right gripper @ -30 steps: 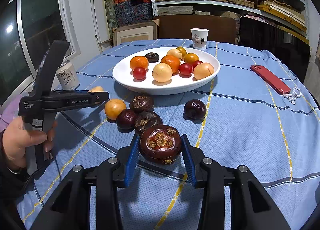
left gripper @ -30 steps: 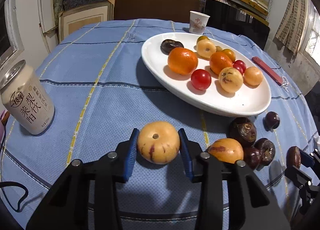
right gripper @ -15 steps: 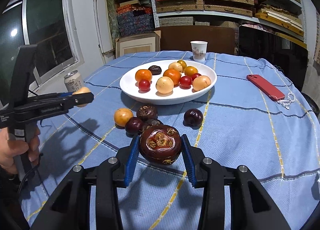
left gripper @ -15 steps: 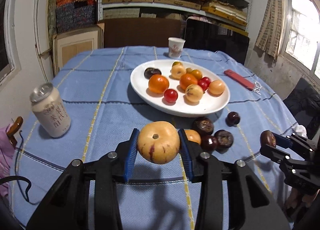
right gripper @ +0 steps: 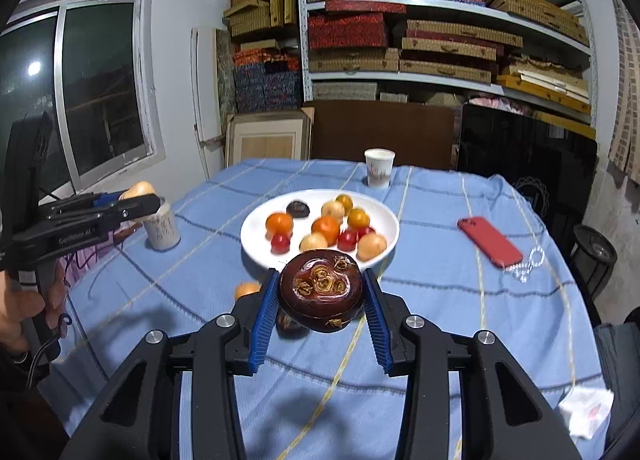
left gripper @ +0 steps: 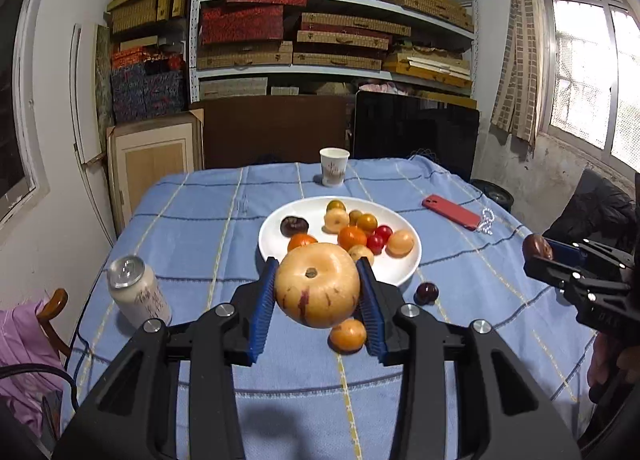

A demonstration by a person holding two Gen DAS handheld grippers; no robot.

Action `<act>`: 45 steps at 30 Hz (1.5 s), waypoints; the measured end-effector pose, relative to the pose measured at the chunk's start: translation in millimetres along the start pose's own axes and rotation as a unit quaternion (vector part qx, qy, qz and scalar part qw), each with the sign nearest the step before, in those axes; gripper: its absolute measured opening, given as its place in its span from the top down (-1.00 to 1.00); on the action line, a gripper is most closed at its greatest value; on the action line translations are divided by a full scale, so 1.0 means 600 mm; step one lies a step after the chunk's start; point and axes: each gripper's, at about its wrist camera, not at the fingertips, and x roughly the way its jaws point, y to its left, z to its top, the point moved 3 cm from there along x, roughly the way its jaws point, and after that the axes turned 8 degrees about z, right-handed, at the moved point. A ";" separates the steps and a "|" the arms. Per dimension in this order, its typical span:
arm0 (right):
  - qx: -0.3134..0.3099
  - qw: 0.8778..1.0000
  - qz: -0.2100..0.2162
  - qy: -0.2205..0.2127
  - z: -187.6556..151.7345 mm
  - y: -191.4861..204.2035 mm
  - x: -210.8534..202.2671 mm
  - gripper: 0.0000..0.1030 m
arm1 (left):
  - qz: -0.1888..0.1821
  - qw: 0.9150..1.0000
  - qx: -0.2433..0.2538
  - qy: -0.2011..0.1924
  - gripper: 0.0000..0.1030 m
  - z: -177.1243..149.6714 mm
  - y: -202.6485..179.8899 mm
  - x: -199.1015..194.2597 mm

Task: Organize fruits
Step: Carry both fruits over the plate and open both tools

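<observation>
Black grippers [left gripper: 318, 296], blue ribbed pads [left gripper: 262, 306], silver screws

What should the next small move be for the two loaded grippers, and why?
Probably carry both forward over the white plate. The left gripper is shut on a pale yellow fruit, the right gripper on a dark mangosteen, both clear of the tablecloth.

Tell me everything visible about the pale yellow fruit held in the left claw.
The pale yellow fruit is round and smooth-skinned, with purple streaks low on its front and a small brown dimple facing the camera. The blue pads of the left claw press its two sides, holding it in the air, clear of the blue tablecloth.
</observation>
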 end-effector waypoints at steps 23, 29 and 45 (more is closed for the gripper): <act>0.013 0.993 0.009 0.115 0.072 -0.118 0.380 0.06 | -0.024 0.992 0.018 0.121 0.02 0.076 -0.054 0.430; 0.004 0.996 -0.008 0.085 0.074 -0.112 0.331 -0.32 | -0.008 0.995 -0.012 0.095 -0.55 0.071 -0.025 0.384; 0.037 0.993 -0.014 0.107 -0.126 -0.039 0.115 -0.32 | -0.033 0.997 -0.006 0.067 -0.90 -0.085 0.040 0.025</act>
